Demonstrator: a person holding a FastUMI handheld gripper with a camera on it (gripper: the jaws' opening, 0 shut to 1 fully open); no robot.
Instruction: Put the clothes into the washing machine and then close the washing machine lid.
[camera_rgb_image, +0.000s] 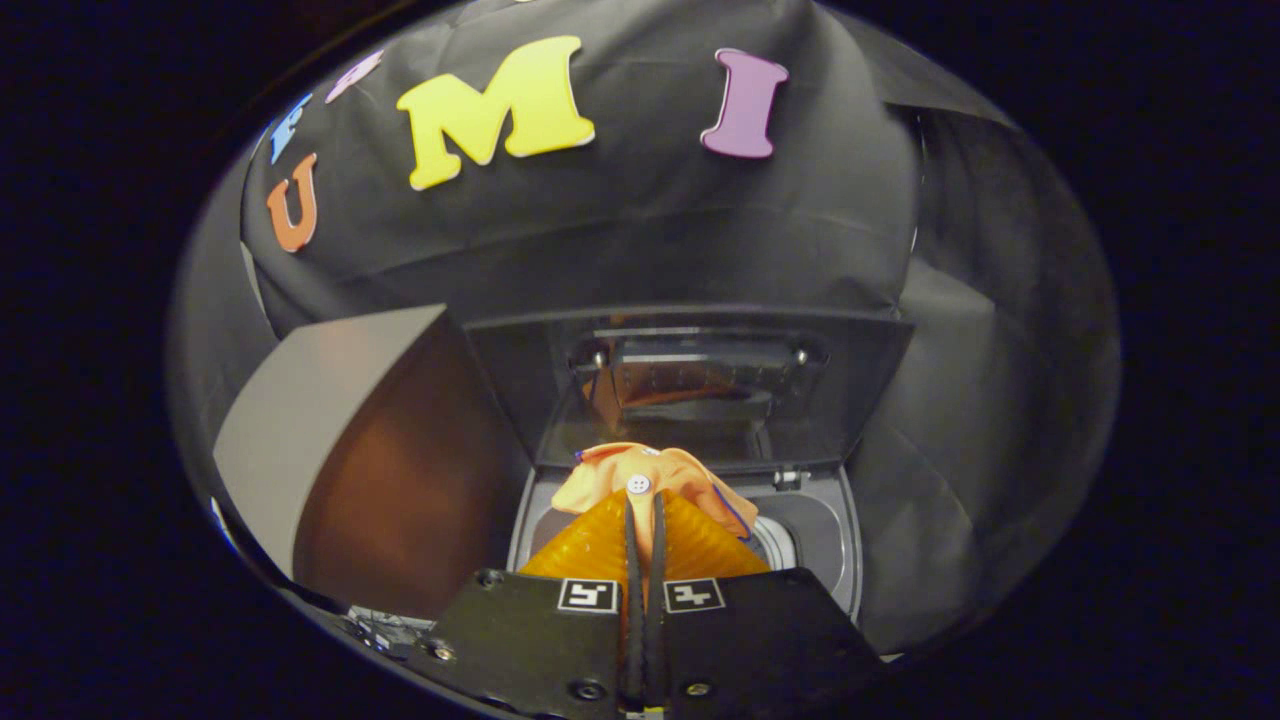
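Observation:
An orange garment (640, 475) with a white button hangs bunched at the tips of my gripper (644, 505), whose two fingers are pressed together on the cloth. Below and beyond the cloth lies the washing machine's top (815, 525) with its round drum opening (775, 545) partly covered by the fingers and the garment. The machine's lid (690, 385) stands raised upright behind the opening, its glossy inner face reflecting the orange cloth. The garment is held above the opening, between the fingers and the lid.
A grey panel (330, 430) with a brownish side face stands just left of the machine. Black cloth walls close in behind and to the right of the lid.

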